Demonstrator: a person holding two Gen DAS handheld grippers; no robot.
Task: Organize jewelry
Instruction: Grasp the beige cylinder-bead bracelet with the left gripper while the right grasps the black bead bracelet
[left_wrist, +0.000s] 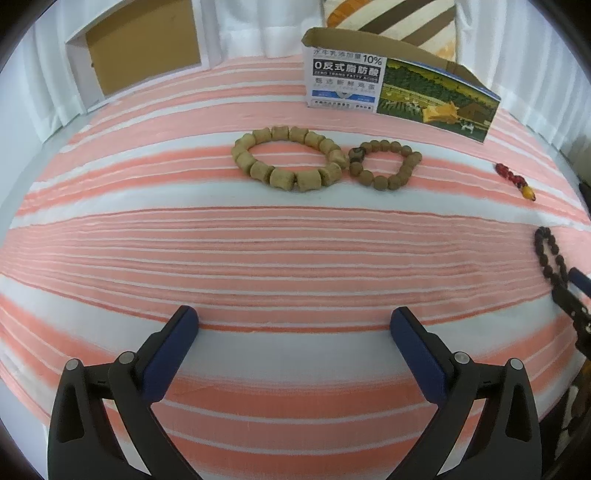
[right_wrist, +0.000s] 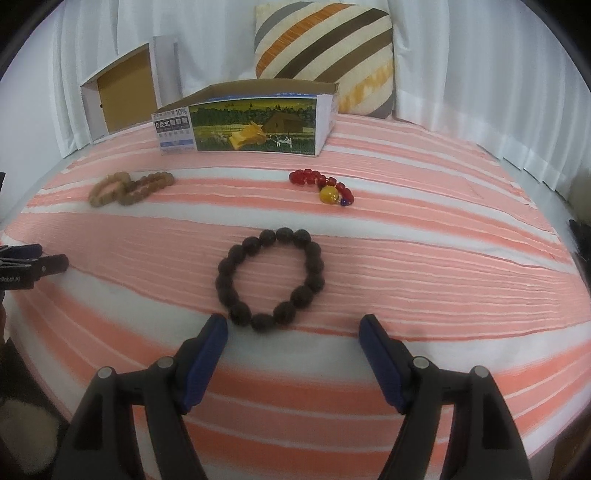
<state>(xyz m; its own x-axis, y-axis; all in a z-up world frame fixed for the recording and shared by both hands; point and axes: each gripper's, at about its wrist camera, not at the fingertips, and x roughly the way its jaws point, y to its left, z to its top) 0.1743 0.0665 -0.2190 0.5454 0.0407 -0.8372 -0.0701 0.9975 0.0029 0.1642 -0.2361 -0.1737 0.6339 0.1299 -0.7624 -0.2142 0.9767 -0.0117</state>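
Observation:
Several bead bracelets lie on a pink-and-white striped cloth (left_wrist: 258, 251). A large tan barrel-bead bracelet (left_wrist: 289, 157) touches a smaller brown round-bead bracelet (left_wrist: 386, 164), well ahead of my open, empty left gripper (left_wrist: 294, 325). They also show far left in the right wrist view (right_wrist: 110, 188) (right_wrist: 151, 184). A dark bead bracelet (right_wrist: 270, 278) lies just ahead of my open, empty right gripper (right_wrist: 293, 328), near its left fingertip. A red bracelet with a yellow bead (right_wrist: 325, 186) lies beyond it. An open printed carton (right_wrist: 245, 123) stands behind the bracelets.
A white box with a brown inside (right_wrist: 122, 96) stands at the back left. A striped pillow (right_wrist: 325, 55) leans against white curtains behind the carton. The cloth's edges drop off left and right.

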